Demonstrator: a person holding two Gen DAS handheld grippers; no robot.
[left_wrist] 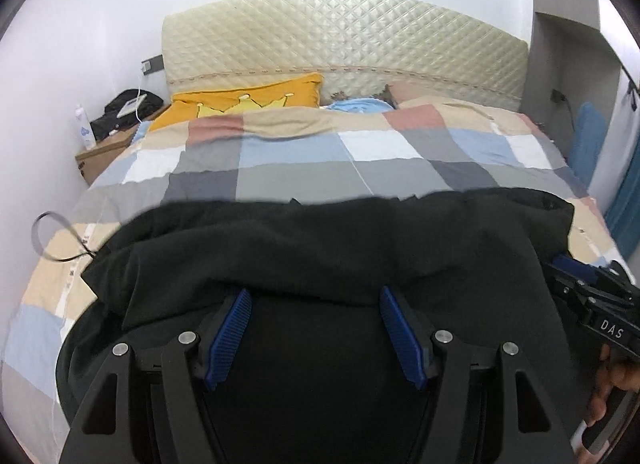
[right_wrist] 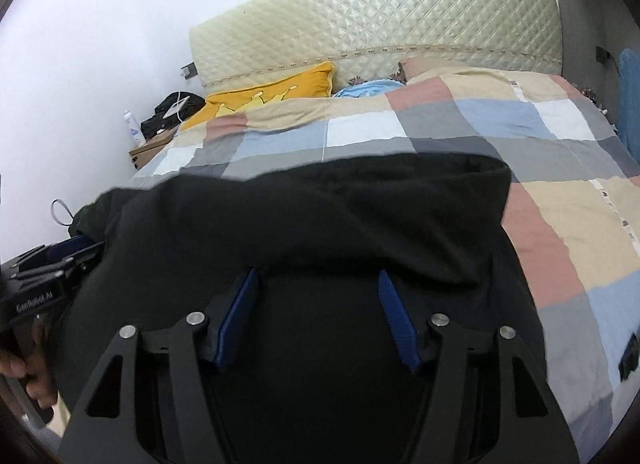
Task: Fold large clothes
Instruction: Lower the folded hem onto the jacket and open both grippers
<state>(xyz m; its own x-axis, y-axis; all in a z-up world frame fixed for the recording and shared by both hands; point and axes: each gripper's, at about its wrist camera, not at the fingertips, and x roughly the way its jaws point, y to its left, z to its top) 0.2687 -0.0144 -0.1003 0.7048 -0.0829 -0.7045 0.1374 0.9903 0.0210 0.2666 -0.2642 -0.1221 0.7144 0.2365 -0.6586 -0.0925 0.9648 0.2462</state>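
A large black garment (left_wrist: 320,240) (right_wrist: 300,207) lies across the near part of the bed, on a checked quilt (left_wrist: 380,147) (right_wrist: 560,215). A folded layer of it ends in an edge that runs crosswise just past both sets of fingertips. My left gripper (left_wrist: 315,292) hovers over the garment's left part with its blue pads apart, open, and only flat cloth shows between them. My right gripper (right_wrist: 317,272) stands over the right part, also open, pads clear of the cloth. Each wrist view shows the other gripper at its edge (left_wrist: 580,284) (right_wrist: 52,264), held by a hand (left_wrist: 616,384).
A quilted cream headboard (left_wrist: 340,35) and a yellow pillow (left_wrist: 240,99) are at the far end. Left of the bed stands a cardboard box with a bottle (left_wrist: 82,123) and a black bag. A black cable loop (left_wrist: 38,232) lies at the quilt's left edge. Blue fabric (left_wrist: 588,135) hangs at right.
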